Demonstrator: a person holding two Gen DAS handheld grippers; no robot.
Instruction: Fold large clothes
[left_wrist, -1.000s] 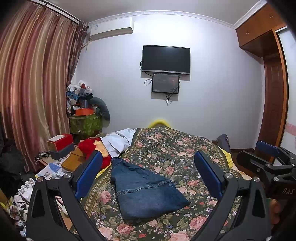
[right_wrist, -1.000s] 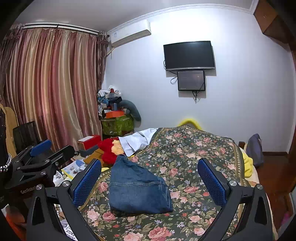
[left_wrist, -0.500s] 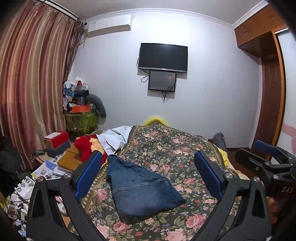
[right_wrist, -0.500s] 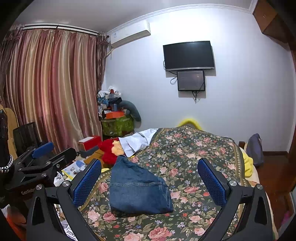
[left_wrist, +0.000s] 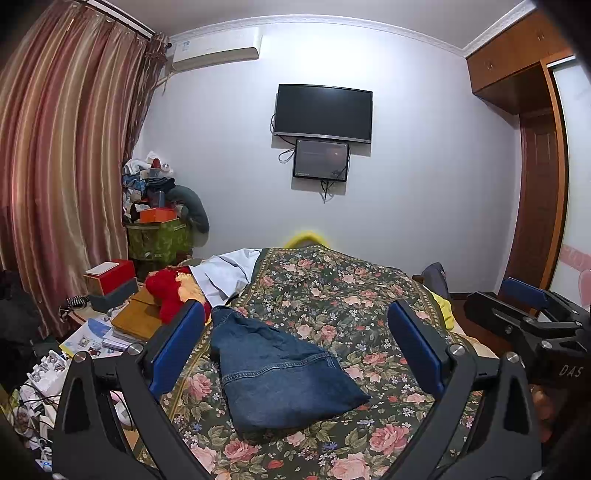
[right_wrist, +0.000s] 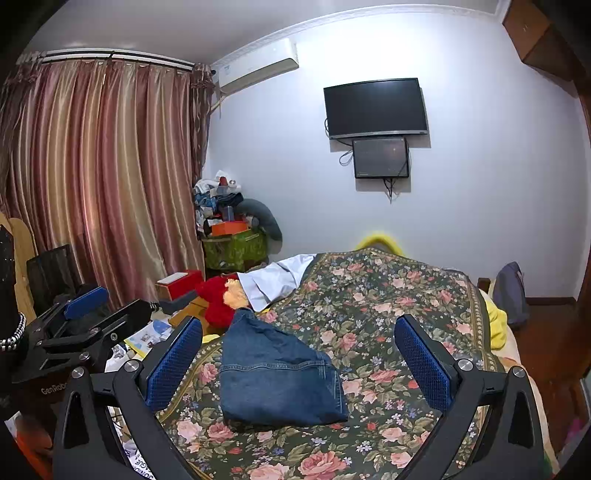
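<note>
A folded pair of blue jeans (left_wrist: 277, 373) lies on the near left part of the floral bedspread (left_wrist: 351, 295). It also shows in the right wrist view (right_wrist: 277, 376). My left gripper (left_wrist: 295, 347) is open and empty, held above and short of the jeans. My right gripper (right_wrist: 295, 354) is open and empty too, also held back from the jeans. The right gripper shows at the right edge of the left wrist view (left_wrist: 528, 317). The left gripper shows at the left edge of the right wrist view (right_wrist: 74, 325).
A white garment (left_wrist: 225, 275) and a red plush toy (left_wrist: 166, 291) lie at the bed's far left. A cluttered side table with boxes (left_wrist: 110, 277) stands left of the bed. A yellow cloth (right_wrist: 495, 325) hangs off the right side. Curtains (right_wrist: 92, 184) cover the left wall.
Both grippers have barely shifted; the left view has drifted slightly. The jeans lie as before and both grippers stay open.
</note>
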